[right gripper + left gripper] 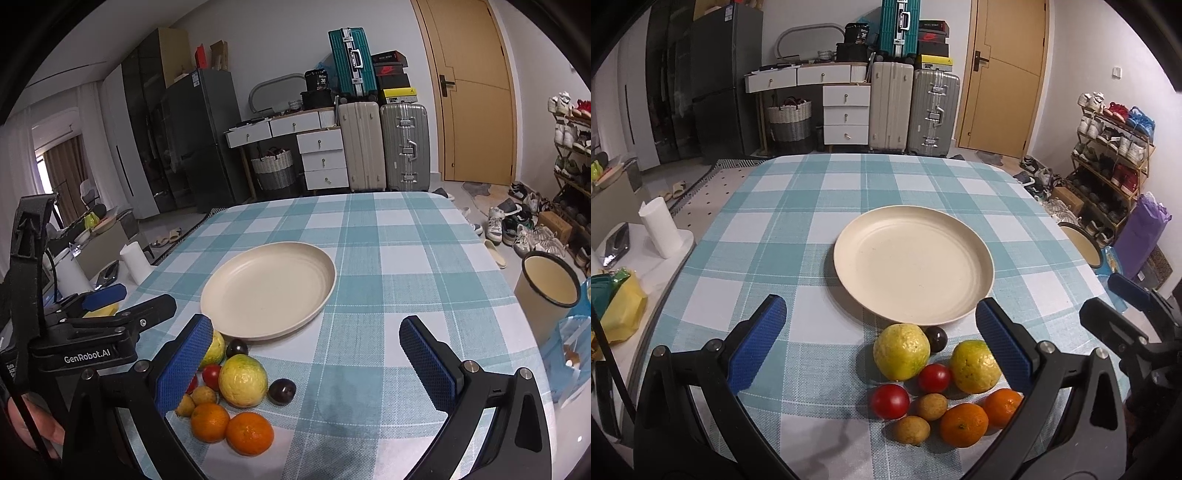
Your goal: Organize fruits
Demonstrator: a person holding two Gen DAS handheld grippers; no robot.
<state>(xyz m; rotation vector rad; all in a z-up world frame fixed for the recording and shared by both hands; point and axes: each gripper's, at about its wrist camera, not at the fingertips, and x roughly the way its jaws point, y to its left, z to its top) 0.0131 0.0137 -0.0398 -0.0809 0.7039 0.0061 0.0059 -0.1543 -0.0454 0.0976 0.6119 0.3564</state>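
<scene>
A cream plate (pixel 913 262) sits empty on the checked tablecloth; it also shows in the right wrist view (pixel 267 290). In front of it lies a cluster of fruit: two yellow-green guavas (pixel 901 351) (pixel 974 366), two red tomatoes (pixel 890 401), two oranges (pixel 963 424), small brown fruits (pixel 911 430) and dark plums (pixel 281 392). My left gripper (pixel 881 345) is open and empty, above the cluster. My right gripper (pixel 306 363) is open and empty, just right of the fruit (pixel 242 380).
The table's right edge drops to a cream bin (pixel 546 286) and a shoe rack (pixel 1115 155). A paper towel roll (pixel 661 232) and a yellow bag (pixel 622 306) stand on a side surface at the left. Suitcases and drawers line the far wall.
</scene>
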